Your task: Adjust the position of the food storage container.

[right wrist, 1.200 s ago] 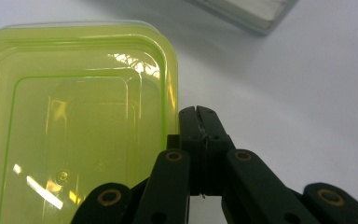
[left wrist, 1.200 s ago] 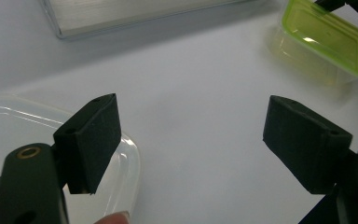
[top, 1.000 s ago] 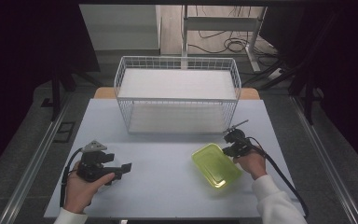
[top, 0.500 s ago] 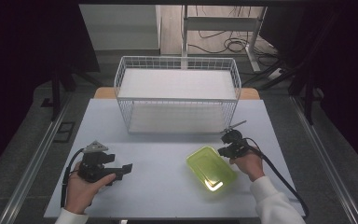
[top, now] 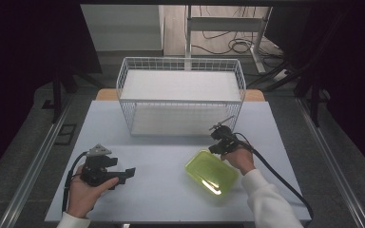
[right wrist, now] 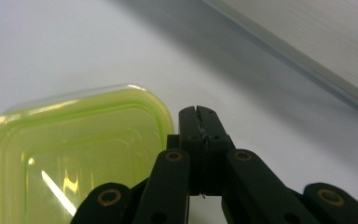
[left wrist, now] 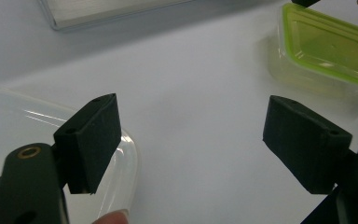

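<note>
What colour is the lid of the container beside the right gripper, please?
The lid is translucent yellow-green, clearest in the right gripper view.

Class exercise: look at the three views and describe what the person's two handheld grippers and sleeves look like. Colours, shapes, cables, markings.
Both grippers are black. The left gripper carries a grey three-cornered plate on top, and its fingers end in blocky black pads. The right gripper has slim linked arms with brass-coloured rivets. A black cable trails from each. Both sleeves are white.
</note>
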A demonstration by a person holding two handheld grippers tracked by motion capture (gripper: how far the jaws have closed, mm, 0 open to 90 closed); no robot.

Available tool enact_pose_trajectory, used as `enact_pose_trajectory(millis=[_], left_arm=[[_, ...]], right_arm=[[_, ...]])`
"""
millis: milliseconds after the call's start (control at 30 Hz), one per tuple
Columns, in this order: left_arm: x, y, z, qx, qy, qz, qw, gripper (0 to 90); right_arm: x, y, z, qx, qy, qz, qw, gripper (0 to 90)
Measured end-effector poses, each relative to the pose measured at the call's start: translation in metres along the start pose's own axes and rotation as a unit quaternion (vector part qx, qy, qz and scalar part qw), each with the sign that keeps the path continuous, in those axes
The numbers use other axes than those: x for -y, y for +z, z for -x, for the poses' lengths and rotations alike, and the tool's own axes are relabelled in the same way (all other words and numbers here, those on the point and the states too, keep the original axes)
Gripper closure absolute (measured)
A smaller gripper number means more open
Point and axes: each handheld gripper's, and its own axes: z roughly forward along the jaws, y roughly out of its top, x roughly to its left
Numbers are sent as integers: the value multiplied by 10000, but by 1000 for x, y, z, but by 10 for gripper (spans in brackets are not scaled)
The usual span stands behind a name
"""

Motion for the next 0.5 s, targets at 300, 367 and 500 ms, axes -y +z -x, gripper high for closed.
enact_pose_trajectory(millis=[300, 367, 500], left_arm=[[0, 0, 0, 9, 35, -3, 10000, 191], [0, 0, 0, 5, 28, -12, 10000, 191], [1, 0, -1, 4, 20, -9, 10000, 191]], right_arm=[[-18, 16, -44, -243, -518, -76, 9983, 892], [-20, 20, -54, -333, -647, -90, 9973, 892], [-22, 20, -61, -366, -731, -52, 9966, 892]])
